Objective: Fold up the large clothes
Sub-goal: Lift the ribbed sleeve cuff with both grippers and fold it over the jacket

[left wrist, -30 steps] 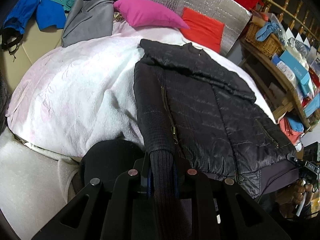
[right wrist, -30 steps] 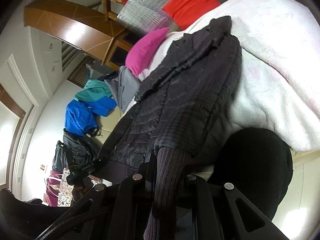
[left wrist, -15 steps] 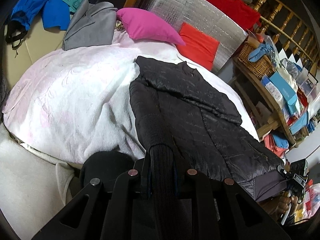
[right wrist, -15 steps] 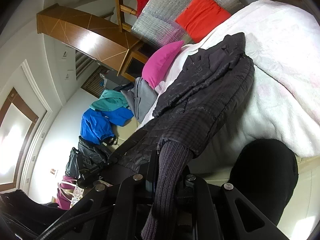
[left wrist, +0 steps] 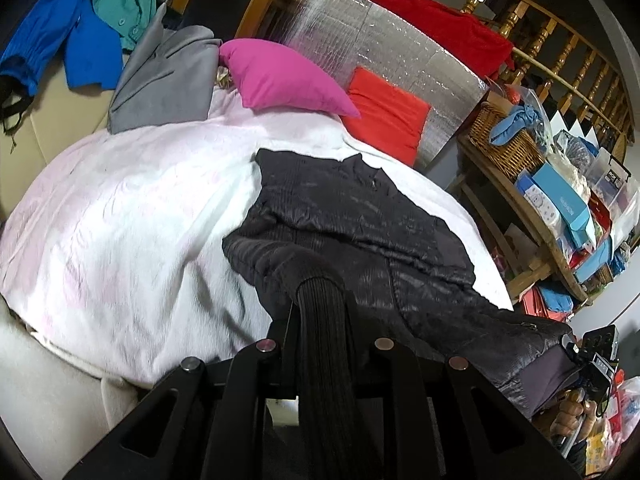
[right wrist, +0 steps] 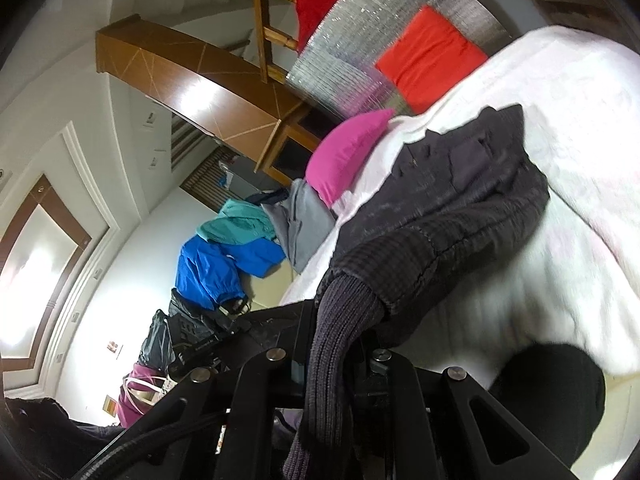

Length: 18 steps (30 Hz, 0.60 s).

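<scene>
A black quilted jacket (left wrist: 360,220) lies on a white blanket (left wrist: 120,220) over a bed, its collar toward the pillows. My left gripper (left wrist: 320,312) is shut on one ribbed knit cuff (left wrist: 320,320), and that sleeve rises off the bed toward the camera. In the right wrist view the same jacket (right wrist: 460,200) bunches upward, and my right gripper (right wrist: 340,340) is shut on the other ribbed cuff (right wrist: 336,340), which hangs down between the fingers. The right gripper also shows at the far right of the left wrist view, at the jacket's hem.
A pink pillow (left wrist: 280,76) and a red pillow (left wrist: 384,116) sit at the head of the bed. Grey (left wrist: 160,84) and blue (left wrist: 80,44) garments lie at the far left. Cluttered wooden shelves with a basket (left wrist: 504,140) stand at the right.
Both grippers have risen with the cuffs in them. The sleeves and lower part of the jacket have lifted off the blanket and bunched toward the collar.
</scene>
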Each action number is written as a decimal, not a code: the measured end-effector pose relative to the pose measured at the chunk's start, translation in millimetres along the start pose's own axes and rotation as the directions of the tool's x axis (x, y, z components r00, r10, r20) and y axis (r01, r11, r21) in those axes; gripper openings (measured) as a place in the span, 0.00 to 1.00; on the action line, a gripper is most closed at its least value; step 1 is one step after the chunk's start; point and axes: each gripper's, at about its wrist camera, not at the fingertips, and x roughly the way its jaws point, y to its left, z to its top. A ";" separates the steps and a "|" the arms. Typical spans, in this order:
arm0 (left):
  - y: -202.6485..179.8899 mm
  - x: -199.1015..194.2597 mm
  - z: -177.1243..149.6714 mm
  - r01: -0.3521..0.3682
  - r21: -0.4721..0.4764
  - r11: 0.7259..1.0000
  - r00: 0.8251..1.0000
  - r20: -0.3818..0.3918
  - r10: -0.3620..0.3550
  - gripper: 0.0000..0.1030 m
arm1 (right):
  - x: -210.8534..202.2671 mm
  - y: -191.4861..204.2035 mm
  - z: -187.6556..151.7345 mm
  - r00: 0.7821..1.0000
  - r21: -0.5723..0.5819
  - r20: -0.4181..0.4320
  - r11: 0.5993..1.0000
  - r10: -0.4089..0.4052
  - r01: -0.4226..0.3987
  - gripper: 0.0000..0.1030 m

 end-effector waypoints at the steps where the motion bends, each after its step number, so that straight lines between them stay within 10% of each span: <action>1: -0.6 0.5 2.6 -0.003 0.002 1.000 1.000 0.004 0.003 0.17 | 0.9 0.9 3.4 1.000 -0.001 0.009 1.000 0.005 -0.005 0.12; 18: -27.1 17.1 14.5 -0.198 0.072 0.977 0.980 0.041 0.196 0.17 | 14.3 -13.3 22.5 0.997 0.046 0.073 0.999 -0.022 0.019 0.12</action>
